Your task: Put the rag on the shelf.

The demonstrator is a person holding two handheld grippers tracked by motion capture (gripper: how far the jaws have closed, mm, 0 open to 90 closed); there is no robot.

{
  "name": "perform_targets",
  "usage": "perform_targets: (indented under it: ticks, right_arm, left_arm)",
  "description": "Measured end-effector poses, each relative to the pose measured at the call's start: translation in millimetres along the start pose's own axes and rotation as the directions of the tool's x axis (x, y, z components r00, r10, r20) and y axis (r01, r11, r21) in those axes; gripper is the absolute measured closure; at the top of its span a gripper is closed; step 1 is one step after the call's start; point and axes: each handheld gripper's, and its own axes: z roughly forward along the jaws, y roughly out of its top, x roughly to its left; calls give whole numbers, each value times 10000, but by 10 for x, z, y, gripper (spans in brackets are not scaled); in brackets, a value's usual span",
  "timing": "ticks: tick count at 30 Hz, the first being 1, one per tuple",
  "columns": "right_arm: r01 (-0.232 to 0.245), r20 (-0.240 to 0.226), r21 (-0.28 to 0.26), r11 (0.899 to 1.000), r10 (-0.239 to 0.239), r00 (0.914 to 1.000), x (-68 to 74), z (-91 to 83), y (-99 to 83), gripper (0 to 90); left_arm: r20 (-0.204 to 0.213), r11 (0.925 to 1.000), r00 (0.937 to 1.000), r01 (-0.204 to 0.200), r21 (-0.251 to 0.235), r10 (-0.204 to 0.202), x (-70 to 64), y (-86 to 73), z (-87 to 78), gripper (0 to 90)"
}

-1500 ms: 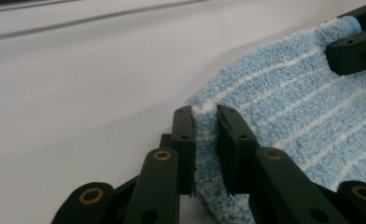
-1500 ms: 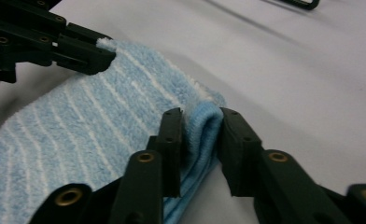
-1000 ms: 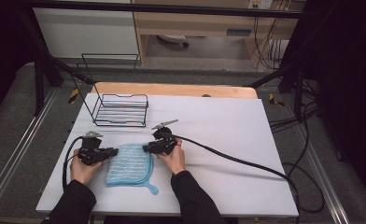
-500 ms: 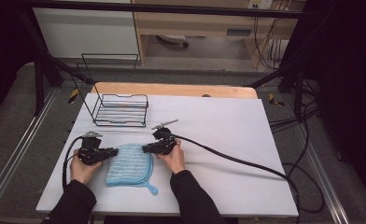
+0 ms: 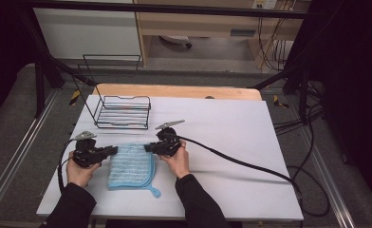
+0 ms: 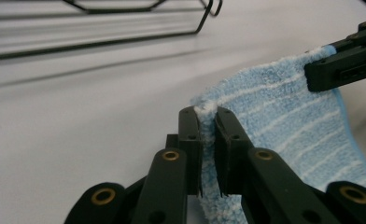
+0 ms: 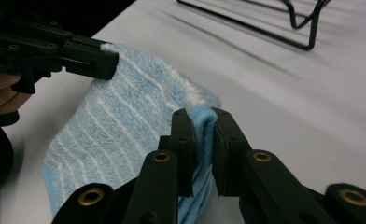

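Two grippers: left gripper (image 5: 112, 150) and right gripper (image 5: 148, 148) are clamped on the cloth (image 5: 131, 166) corners.
Basket (image 5: 122, 113): nothing is held inside.

Looking like a lab or recording workspace: white counter (image 5: 231, 142) sitting inside a black metal frame (image 5: 46, 61), thick black cables (image 5: 312, 128) trailing over grey floor (image 5: 345, 156), plain wooden bench (image 5: 198, 23) standing behind, wall socket (image 5: 262, 4) showing above it.
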Motion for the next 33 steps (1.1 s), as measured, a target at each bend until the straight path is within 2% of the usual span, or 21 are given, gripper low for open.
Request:
perform_targets:
  ticks: [6,7,11,12,16,17,21,22,26,33]
  right_arm:
    - [371,30,-834,9958,-370,9993,125,-192,71,810]
    - [459,31,-983,9941,-459,9989,144,-223,83,810]
    - [786,38,-1534,9850,-790,9969,223,-345,118,810]
    - [927,94,-1636,9822,-924,9957,240,-373,124,810]
    - [1282,289,-2011,9711,-1250,9917,305,-478,143,811]
    - [1353,301,-2081,9687,-1319,9908,317,-503,148,811]
    - [1562,445,-2383,9585,-1499,9877,370,-597,165,812]
    - [1613,475,-2464,9557,-1543,9869,381,-619,169,812]
    - [1709,530,-2641,9492,-1627,9853,410,-677,180,812]
    - [2008,689,-2962,9338,-1888,9796,482,-789,248,811]
  left_arm:
    - [164,9962,9998,-133,-856,148,-64,87,-165,823]
    - [237,9932,9995,-167,-1149,195,-82,115,-226,823]
    - [214,9892,9991,-343,-1426,377,-124,150,-299,823]
    - [235,9859,9985,-457,-1607,501,-156,170,-337,822]
    - [186,9810,9974,-654,-1824,700,-219,202,-386,822]
    - [95,9775,9963,-818,-1942,853,-260,221,-419,822]
    - [83,9720,9954,-911,-2167,951,-315,244,-460,822]
    - [55,9686,9946,-998,-2277,1038,-346,258,-483,822]
    - [26,9648,9942,-1041,-2413,1080,-384,278,-513,822]
    - [-169,9538,9926,-1206,-2750,1206,-457,345,-595,821]
